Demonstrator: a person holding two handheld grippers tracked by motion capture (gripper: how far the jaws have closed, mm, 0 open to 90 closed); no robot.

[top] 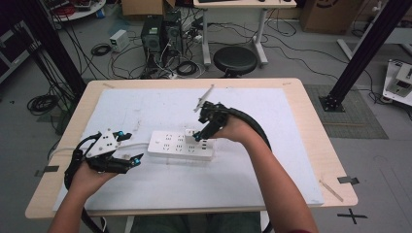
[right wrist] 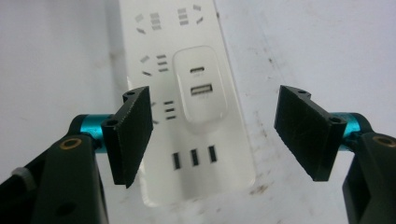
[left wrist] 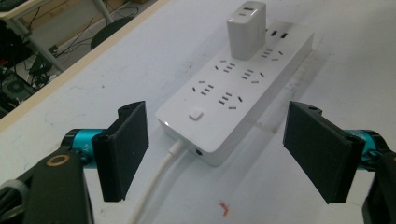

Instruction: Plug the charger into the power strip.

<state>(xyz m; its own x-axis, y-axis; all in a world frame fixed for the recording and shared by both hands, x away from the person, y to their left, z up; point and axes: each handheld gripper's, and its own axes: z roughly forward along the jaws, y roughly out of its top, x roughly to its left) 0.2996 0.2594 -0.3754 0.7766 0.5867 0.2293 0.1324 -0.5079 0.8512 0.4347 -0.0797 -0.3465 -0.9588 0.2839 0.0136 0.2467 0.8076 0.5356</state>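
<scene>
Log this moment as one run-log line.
charger: plugged into power strip | right gripper: open above charger | left gripper: open, near strip's cord end

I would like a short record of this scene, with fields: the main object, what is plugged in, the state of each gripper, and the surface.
main object: white power strip, lying flat, its cable leaving at the end near the left gripper
plugged in: white charger standing in a socket, two ports on its face
left gripper: open, at the strip's cable end, holding nothing
right gripper: open above the charger, pads clear of it
surface: white board on a wooden table
</scene>
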